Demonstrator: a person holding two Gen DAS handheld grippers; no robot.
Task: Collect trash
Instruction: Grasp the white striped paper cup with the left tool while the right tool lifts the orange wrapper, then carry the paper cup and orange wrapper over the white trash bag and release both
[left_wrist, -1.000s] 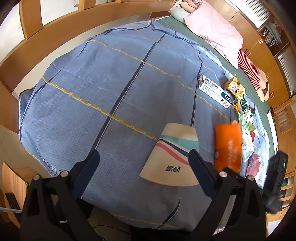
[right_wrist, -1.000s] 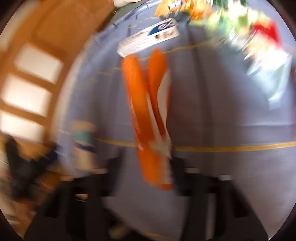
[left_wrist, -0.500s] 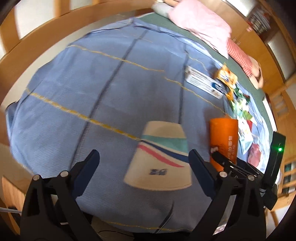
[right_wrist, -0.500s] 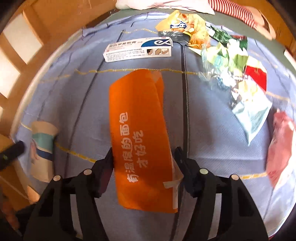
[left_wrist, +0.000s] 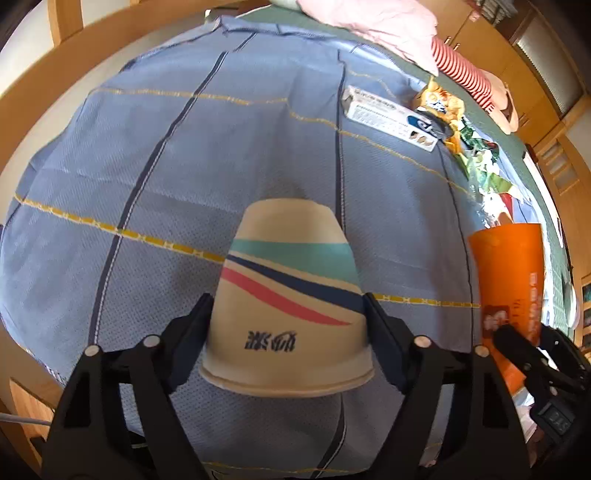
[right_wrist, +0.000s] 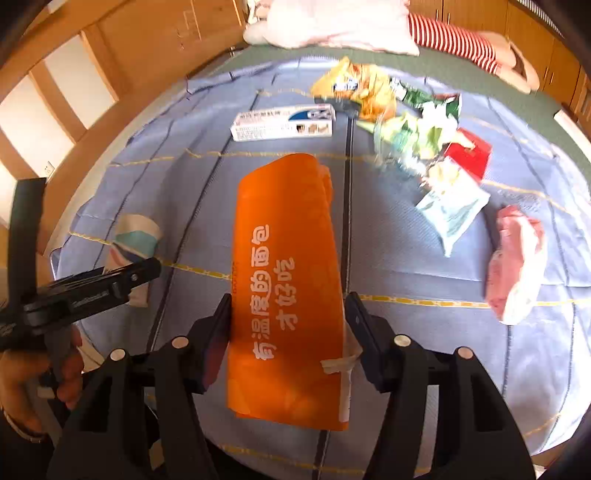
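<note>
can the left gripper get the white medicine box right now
Probably not yet: the left gripper is shut on the paper cup, and the white medicine box lies well beyond it across the blue cloth.

Warm daylight fills both views, brightest on the pale panels (right_wrist: 62, 88) at the left of the right wrist view. Fisheye distortion bows the blue bedspread (left_wrist: 184, 155) into a dome with dark corners. The wrappers (right_wrist: 417, 136) look smeared by blur, while the orange bag (right_wrist: 288, 280) stays sharp.
</note>
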